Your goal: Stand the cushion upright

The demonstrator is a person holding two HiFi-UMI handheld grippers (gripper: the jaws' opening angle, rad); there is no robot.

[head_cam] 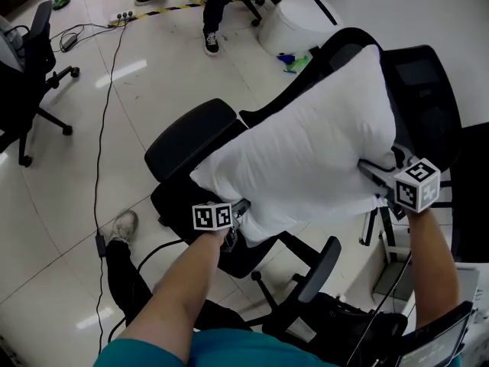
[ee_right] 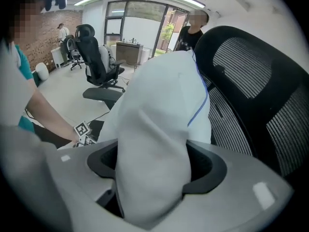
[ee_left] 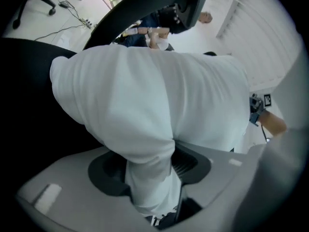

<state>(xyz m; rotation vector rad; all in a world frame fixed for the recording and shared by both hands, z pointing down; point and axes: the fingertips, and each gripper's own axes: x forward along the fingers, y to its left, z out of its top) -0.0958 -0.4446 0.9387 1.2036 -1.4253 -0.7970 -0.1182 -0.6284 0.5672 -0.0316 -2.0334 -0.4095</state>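
A plump white cushion (head_cam: pixel 306 144) lies tilted over a black office chair, its top against the mesh backrest (head_cam: pixel 428 90) and its lower edge above the seat (head_cam: pixel 191 140). My left gripper (head_cam: pixel 238 211) grips the cushion's lower left edge; in the left gripper view a fold of the cushion (ee_left: pixel 145 95) is pinched between the jaws of the left gripper (ee_left: pixel 150 173). My right gripper (head_cam: pixel 374 180) holds the right edge. In the right gripper view a thick cushion corner (ee_right: pixel 159 129) fills the gap of the right gripper (ee_right: pixel 154 178), next to the backrest (ee_right: pixel 251 95).
The chair's armrest (head_cam: pixel 325 262) juts out close below the cushion. Another office chair (head_cam: pixel 30 60) stands at the far left, cables (head_cam: pixel 99 128) run over the tiled floor, and a white round bin (head_cam: pixel 298 21) and people's feet (head_cam: pixel 210 40) are beyond.
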